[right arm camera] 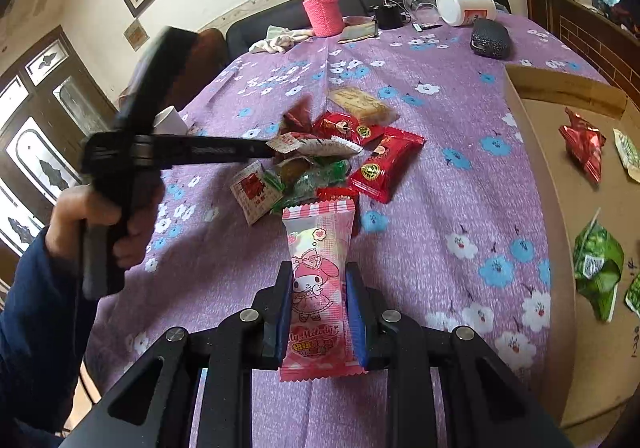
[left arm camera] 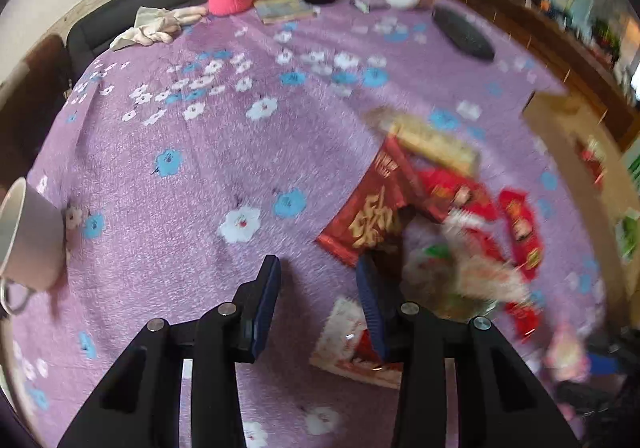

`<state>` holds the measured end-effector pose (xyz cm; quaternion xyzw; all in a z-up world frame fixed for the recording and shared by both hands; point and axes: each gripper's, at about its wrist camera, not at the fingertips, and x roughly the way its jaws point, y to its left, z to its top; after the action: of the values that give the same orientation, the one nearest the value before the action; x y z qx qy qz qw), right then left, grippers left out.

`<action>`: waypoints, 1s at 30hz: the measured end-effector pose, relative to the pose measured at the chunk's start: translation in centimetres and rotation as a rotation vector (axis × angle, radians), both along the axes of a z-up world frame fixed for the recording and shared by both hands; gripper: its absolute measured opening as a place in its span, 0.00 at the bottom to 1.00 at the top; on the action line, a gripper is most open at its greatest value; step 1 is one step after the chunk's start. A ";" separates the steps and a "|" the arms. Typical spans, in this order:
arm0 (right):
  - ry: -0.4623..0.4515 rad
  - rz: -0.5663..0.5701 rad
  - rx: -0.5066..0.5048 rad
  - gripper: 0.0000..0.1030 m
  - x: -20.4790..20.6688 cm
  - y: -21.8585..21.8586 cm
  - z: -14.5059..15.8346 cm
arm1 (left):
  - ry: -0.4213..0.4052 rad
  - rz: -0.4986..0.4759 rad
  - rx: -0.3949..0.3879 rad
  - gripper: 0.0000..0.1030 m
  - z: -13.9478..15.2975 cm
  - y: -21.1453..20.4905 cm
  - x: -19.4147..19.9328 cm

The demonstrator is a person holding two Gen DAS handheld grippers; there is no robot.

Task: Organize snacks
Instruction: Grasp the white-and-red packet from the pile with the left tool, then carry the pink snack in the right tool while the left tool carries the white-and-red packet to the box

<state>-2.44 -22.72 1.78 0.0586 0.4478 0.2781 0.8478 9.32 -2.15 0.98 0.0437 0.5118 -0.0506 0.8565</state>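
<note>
Right gripper (right arm camera: pixel 318 312) clamps a pink cartoon-printed snack packet (right arm camera: pixel 318 288); left gripper (left arm camera: pixel 320 296) narrow, nothing between its pads, above the purple flowered tabletop (left arm camera: pixel 200 168)

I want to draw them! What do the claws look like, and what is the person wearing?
Each claw is black, with angular arms, silver round bolts and flat blue pads. The other claw matches. The person's sleeve is dark blue.
</note>
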 end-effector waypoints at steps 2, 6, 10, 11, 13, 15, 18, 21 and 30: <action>-0.010 0.001 -0.002 0.26 -0.4 -0.3 0.2 | 0.001 -0.019 0.023 0.37 0.1 0.2 -0.8; -0.017 0.004 0.012 0.26 -0.5 -0.8 0.5 | 0.019 -0.067 0.041 0.39 0.1 1.0 -4.0; -0.015 -0.002 0.041 0.26 -0.7 -1.3 0.4 | 0.053 -0.137 -0.006 0.42 0.2 1.9 -8.7; -0.011 0.000 0.050 0.26 -0.7 -1.3 0.4 | 0.047 -0.147 -0.020 0.42 0.3 2.2 -9.6; -0.012 -0.002 0.056 0.26 -0.7 -1.3 0.4 | 0.002 -0.158 -0.045 0.46 1.1 2.4 -11.4; -0.014 -0.006 0.061 0.26 -0.7 -1.4 0.4 | -0.025 -0.148 -0.113 0.58 1.8 2.5 -12.1; -0.018 -0.012 0.054 0.26 -0.6 -1.3 0.5 | -0.066 -0.125 -0.137 0.64 2.2 1.5 -11.9; -0.029 -0.014 0.031 0.26 -1.0 -1.1 0.6 | -0.066 -0.150 -0.111 0.63 1.7 -0.7 -11.1; -0.041 -0.031 0.010 0.26 -1.5 -1.5 0.5 | -0.099 -0.124 -0.006 0.28 -0.3 -3.8 -10.0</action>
<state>-3.98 -24.26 2.28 0.0640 0.4281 0.2683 0.8606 -0.67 -5.91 0.72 0.0754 0.4650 -0.1029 0.8761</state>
